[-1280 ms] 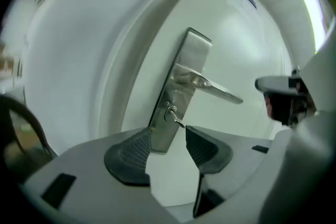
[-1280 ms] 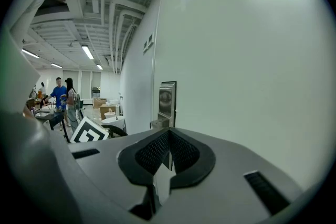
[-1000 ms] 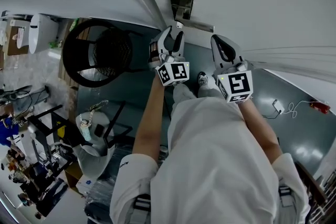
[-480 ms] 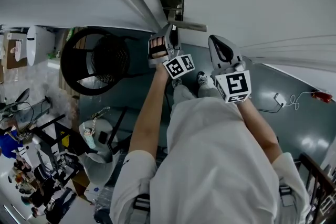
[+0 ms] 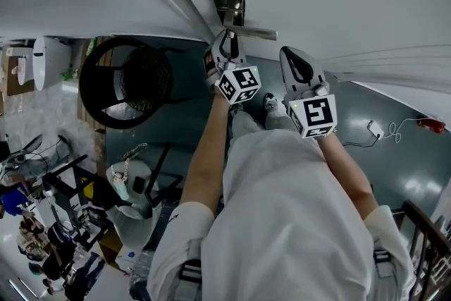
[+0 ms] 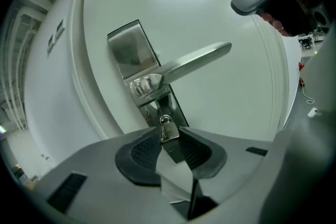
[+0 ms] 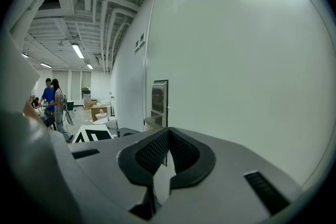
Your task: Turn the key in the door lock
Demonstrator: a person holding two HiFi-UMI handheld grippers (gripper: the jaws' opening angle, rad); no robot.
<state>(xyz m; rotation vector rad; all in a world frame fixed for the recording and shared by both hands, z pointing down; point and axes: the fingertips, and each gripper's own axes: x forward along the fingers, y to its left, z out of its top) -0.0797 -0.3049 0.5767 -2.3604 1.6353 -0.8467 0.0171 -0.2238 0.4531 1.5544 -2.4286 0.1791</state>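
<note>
Left gripper view: left hand-held gripper [image 6: 169, 137], jaws just closing, clamped on key [image 6: 167, 127] at 6 o'clock of handle [image 6: 194, 60]. Best rolled squarely about key's axis. Right hand-held gripper [image 7: 167, 136] together, empty.

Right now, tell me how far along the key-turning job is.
Done: the left claw is at the key, which sits in the lock below the lever handle. In hand: its jaws have just been closing, with the key head between the pads, which seem to touch it. Left: the turn itself. The right claw is shut, empty and away from the lock.
</note>
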